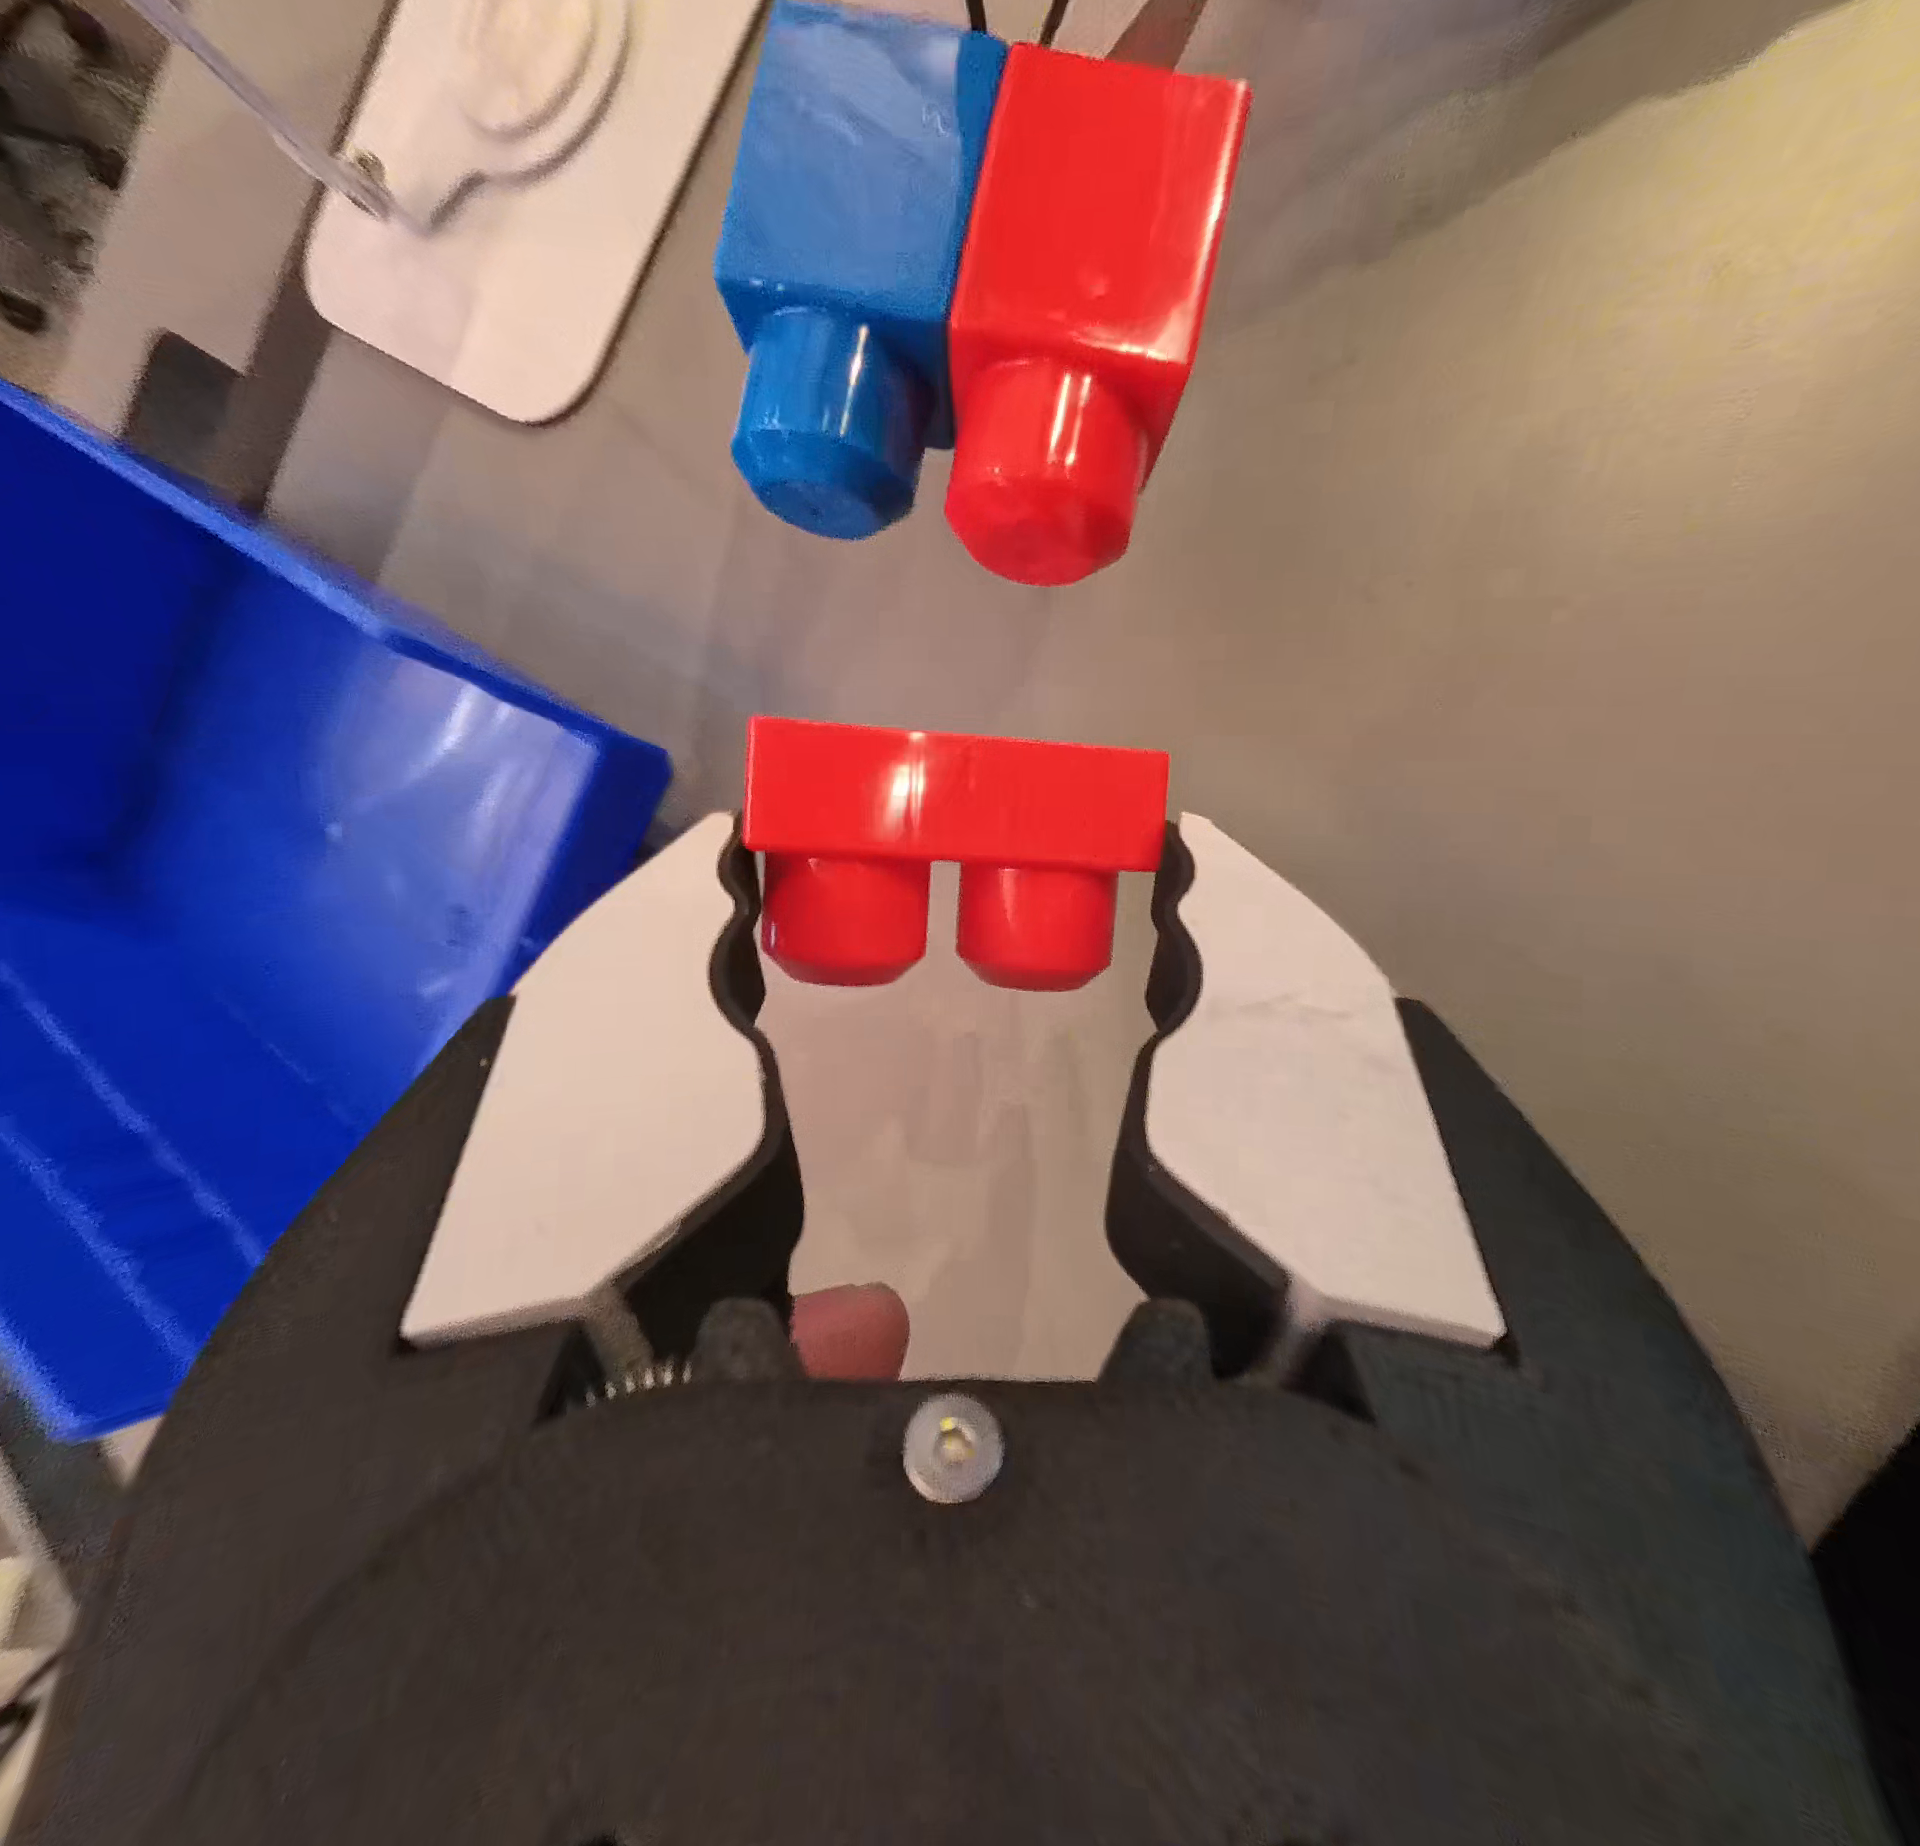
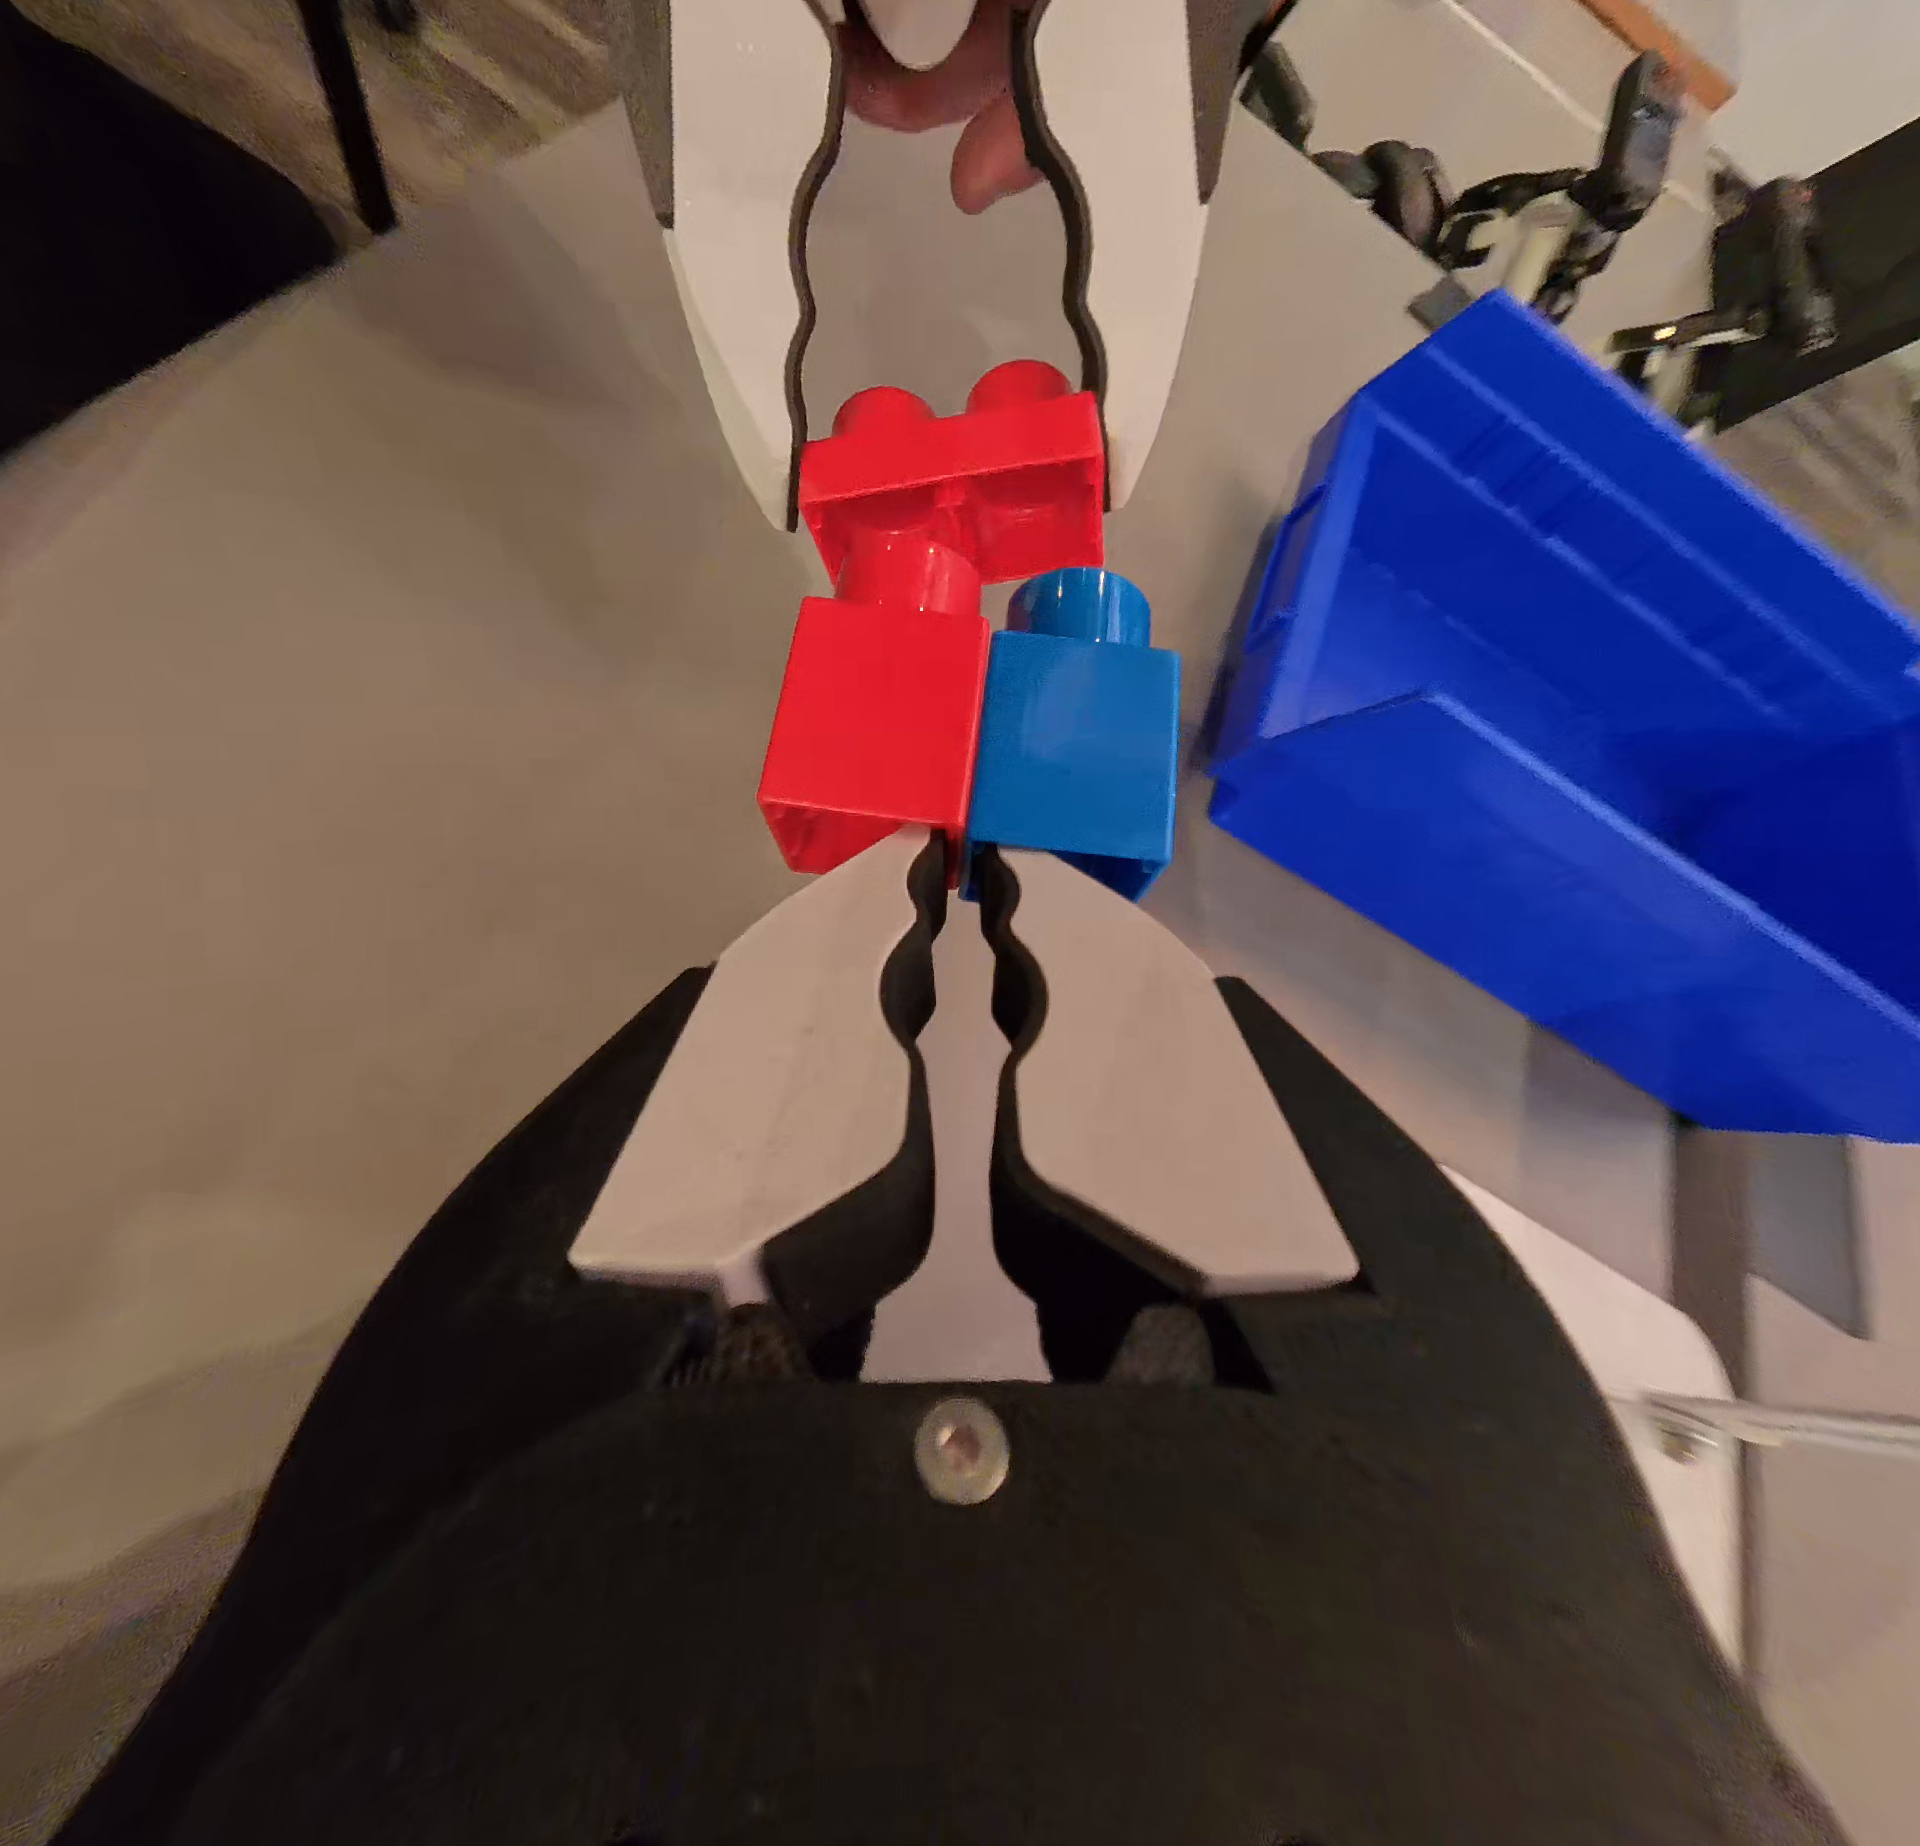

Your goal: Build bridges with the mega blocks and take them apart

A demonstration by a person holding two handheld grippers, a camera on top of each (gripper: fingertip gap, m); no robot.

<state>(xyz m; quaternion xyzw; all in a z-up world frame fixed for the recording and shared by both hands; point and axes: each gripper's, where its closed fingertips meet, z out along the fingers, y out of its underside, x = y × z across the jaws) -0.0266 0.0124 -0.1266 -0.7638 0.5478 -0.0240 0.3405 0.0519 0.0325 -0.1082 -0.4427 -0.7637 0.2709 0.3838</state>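
Setting: office or lab workspace. Indicators: plain grey tabletop (image 2: pixel 312 757); blue plastic storage bin (image 2: pixel 1558 809); wheeled office-chair base (image 2: pixel 1455 196) on carpet; wood-edged desk (image 2: pixel 1621 20) behind it; dark table leg (image 2: pixel 343 82) at upper left.

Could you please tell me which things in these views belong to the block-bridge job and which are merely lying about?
Job:
- flat red two-stud plastic block, in left gripper
- tall red one-stud block and tall blue one-stud block, on right gripper

Lying about:
- blue plastic bin
- pale rounded board
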